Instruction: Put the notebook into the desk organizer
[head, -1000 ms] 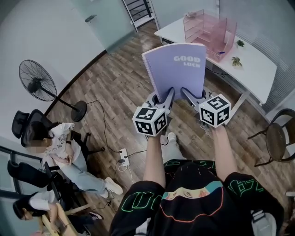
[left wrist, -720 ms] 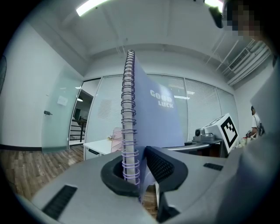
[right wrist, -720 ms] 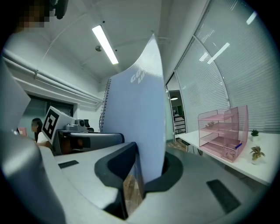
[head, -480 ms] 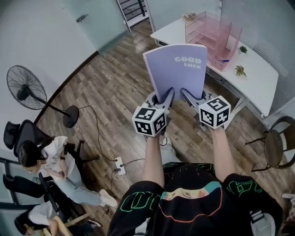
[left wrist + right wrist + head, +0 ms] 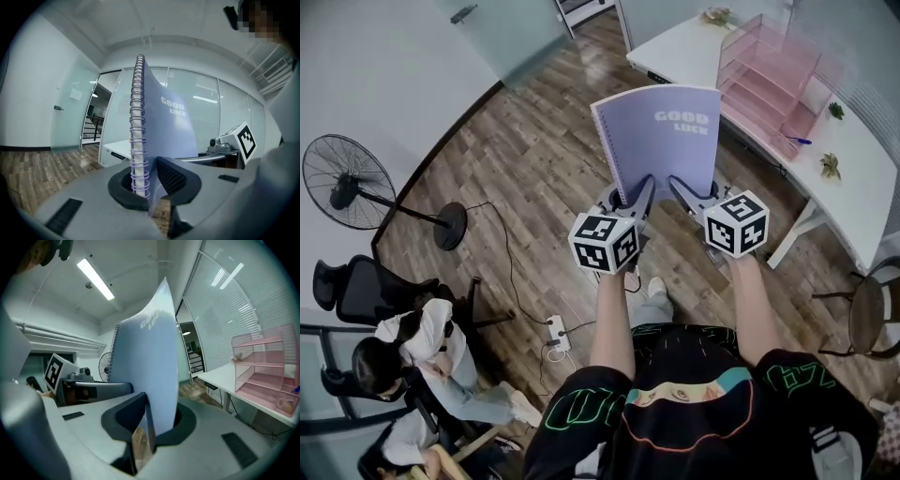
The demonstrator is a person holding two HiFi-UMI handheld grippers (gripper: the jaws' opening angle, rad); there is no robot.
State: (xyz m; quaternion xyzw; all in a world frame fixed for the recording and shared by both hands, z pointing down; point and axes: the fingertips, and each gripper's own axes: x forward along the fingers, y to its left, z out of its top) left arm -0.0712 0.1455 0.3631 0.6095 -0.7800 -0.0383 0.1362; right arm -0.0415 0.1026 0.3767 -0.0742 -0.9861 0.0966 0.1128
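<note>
L gripper (image 5: pixel 633 195) & R gripper (image 5: pixel 692 192) both clamp bottom edge of lilac spiral-bound notebook (image 5: pixel 661 131), upright mid-air, well apart from pink tiered plastic desk organizer (image 5: pixel 769 80) at white desk's (image 5: pixel 684 47) far edge. Risk: floppy pages bend, snag shelf rim.

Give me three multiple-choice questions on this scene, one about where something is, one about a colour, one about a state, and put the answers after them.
1. Where does the pink desk organizer stand?
A. on the floor
B. on the white desk
C. on a chair

2. What colour is the cover of the notebook?
A. purple
B. green
C. red

3. How is the notebook held?
A. lying flat on a surface
B. hanging from one gripper
C. upright, clamped by the left gripper and the right gripper

Answers:
1 B: the head view shows it on the desktop.
2 A: the cover is pale purple with white print.
3 C: each gripper view shows its jaws shut on the notebook's lower edge.
</note>
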